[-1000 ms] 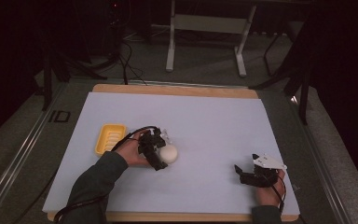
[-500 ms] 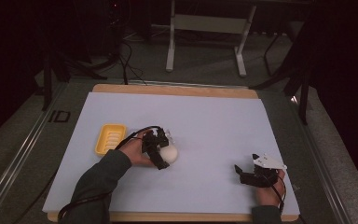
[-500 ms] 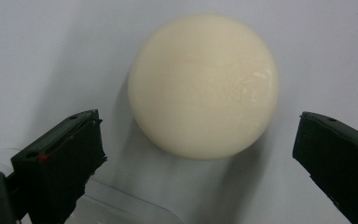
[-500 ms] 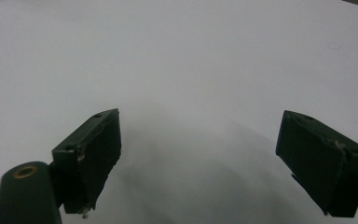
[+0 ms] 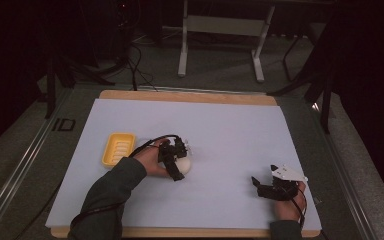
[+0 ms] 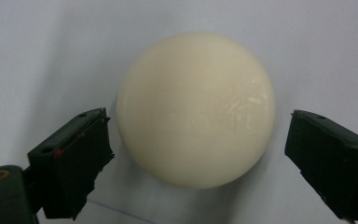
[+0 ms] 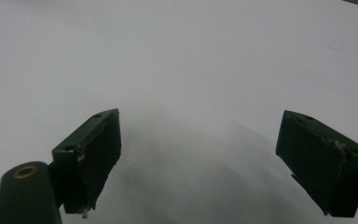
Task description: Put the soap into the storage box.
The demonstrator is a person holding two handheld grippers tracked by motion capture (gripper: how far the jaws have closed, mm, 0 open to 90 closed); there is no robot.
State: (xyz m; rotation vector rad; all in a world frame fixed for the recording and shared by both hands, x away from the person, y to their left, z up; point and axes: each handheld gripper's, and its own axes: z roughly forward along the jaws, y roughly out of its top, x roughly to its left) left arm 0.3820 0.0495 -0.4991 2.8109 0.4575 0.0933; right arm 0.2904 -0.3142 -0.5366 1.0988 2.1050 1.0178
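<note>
1. A cream white ball (image 6: 196,109) sits on the white sheet (image 5: 230,135) that covers the desk (image 5: 190,96).
2. From the high view, the ball (image 5: 184,162) is a bit left of the middle of the sheet.
3. The left tongs (image 5: 176,161) are right at the ball, and the left hand (image 5: 152,159) holds them.
4. In the left gripper view, the left tongs (image 6: 198,154) are open, with one black jaw on each side of the ball.
5. The left jaw is very close to the ball, but I cannot tell if it touches.
6. The right jaw has a small gap between it and the ball.
7. The ball is round, smooth and a little shiny.
8. A yellow tray (image 5: 118,148) lies on the sheet just to the left of the left hand.
9. The tray has little ridges inside it.
10. The right tongs (image 5: 264,187) are near the bottom right corner of the sheet, well apart from the ball.
11. The right hand (image 5: 286,206) holds them from below.
12. In the right gripper view, the right tongs (image 7: 198,149) are open wide, with bare white sheet between the jaws.
13. A black cable (image 5: 147,141) loops from the left tongs over the left hand.
14. Behind the desk is a dark floor with a pale metal stand (image 5: 222,30).
</note>
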